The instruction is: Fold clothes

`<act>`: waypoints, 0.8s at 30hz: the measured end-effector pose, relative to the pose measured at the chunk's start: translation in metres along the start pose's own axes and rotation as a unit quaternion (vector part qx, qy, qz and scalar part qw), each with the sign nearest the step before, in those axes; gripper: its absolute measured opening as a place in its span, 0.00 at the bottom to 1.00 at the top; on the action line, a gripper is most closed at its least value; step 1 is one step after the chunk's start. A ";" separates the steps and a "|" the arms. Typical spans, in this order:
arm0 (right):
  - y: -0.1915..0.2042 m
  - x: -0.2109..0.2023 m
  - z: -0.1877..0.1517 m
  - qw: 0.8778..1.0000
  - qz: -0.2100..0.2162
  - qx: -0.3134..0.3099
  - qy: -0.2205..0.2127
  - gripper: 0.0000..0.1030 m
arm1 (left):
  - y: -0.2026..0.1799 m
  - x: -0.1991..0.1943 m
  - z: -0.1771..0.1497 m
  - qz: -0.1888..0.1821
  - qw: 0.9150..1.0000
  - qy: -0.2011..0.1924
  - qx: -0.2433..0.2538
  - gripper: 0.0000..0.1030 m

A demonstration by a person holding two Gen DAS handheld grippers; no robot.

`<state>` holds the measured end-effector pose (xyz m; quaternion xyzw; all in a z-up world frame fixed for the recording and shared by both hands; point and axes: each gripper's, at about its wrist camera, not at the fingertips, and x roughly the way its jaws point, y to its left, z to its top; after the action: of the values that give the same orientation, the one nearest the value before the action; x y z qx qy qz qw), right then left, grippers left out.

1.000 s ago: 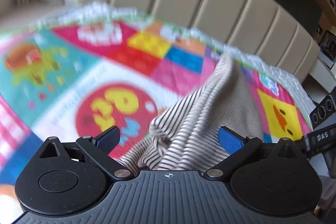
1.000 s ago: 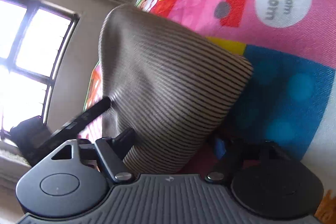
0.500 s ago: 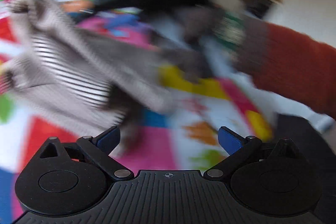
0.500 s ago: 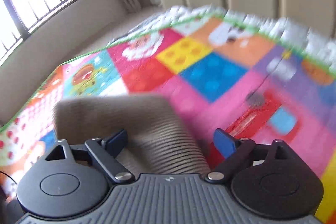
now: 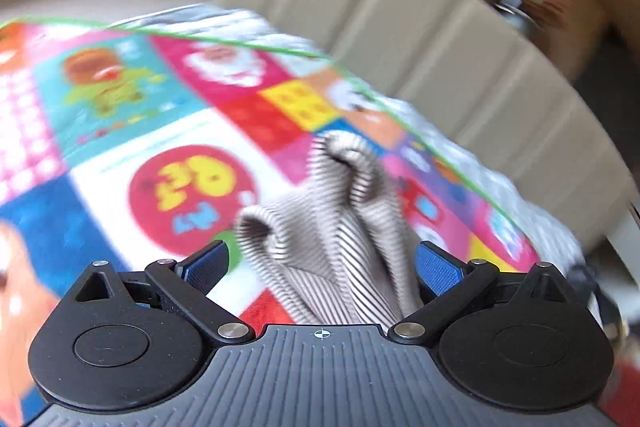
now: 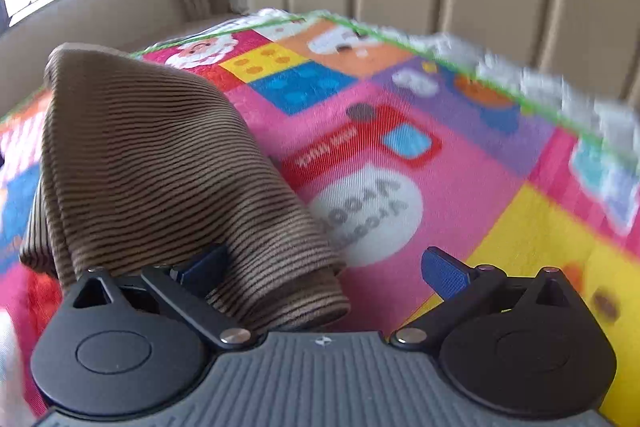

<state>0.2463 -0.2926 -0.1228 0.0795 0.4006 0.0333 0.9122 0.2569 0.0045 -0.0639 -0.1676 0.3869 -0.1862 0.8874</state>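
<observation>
**A:** What has changed since half a second ago?

**B:** The left camera has been swung back. Half a second ago a red sleeve and the other gripper filled its view; now the colourful play mat point(image 5: 120, 131) and a padded beige headboard point(image 5: 440, 39) are seen again, much as a second ago. The right camera, tipped sideways a second ago, has been levelled.

**A:** Where is the garment?

**B:** A striped knit garment point(image 5: 332, 223) is bunched on the mat (beige with thin dark stripes, soft and crumpled rather than flat). In the left view it rises as a peaked heap straight ahead of the left gripper point(image 5: 322, 267), its near end lying between the jaws and leaning towards the right-hand blue pad.

**A:** And from the right side?

**B:** There the garment point(image 6: 160, 163) is seen to the left of the right gripper point(image 6: 324, 267), draped over the left-hand finger, with bare mat point(image 6: 500, 227) ahead of the other finger.

**A:** How are the jaws set?

**B:** Both pairs are spread wide; nothing is clamped in either.

**A:** Which relation matters for the coming move?

**B:** The heap's long axis runs away from the left jaws, from their mouth up to the far peak, so the left gripper is judged the better centred on it. The right jaws are offset, and the cloth would have to be met by shifting leftward. Whether a fold has been made cannot be told from this crumple.
</observation>
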 end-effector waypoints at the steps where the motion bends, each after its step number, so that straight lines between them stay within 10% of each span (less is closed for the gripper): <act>1: -0.007 0.003 0.000 0.999 0.015 0.027 0.010 1.00 | -0.002 0.002 -0.002 0.008 1.000 -0.004 -0.005 0.99; 6: 0.011 -0.042 0.002 0.996 0.024 -0.084 -0.035 1.00 | -0.004 0.016 -0.012 0.025 0.998 0.013 0.058 0.79; 12: 0.094 -0.086 -0.047 0.939 0.048 -0.328 -0.092 0.85 | 0.012 0.035 -0.019 0.033 0.997 0.029 0.056 0.76; 16: 0.115 -0.072 -0.050 0.932 -0.006 -0.344 -0.112 0.41 | 0.020 0.038 -0.022 0.029 0.998 0.035 0.052 0.77; 24: 0.144 -0.051 -0.061 0.914 -0.066 -0.375 -0.140 0.40 | 0.029 0.043 -0.020 0.028 0.998 0.045 0.031 0.80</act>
<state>0.1674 -0.1495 -0.1019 -0.2912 0.2313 0.1092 0.9218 0.2745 0.0071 -0.1162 -0.1200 0.4250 -0.1804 0.8789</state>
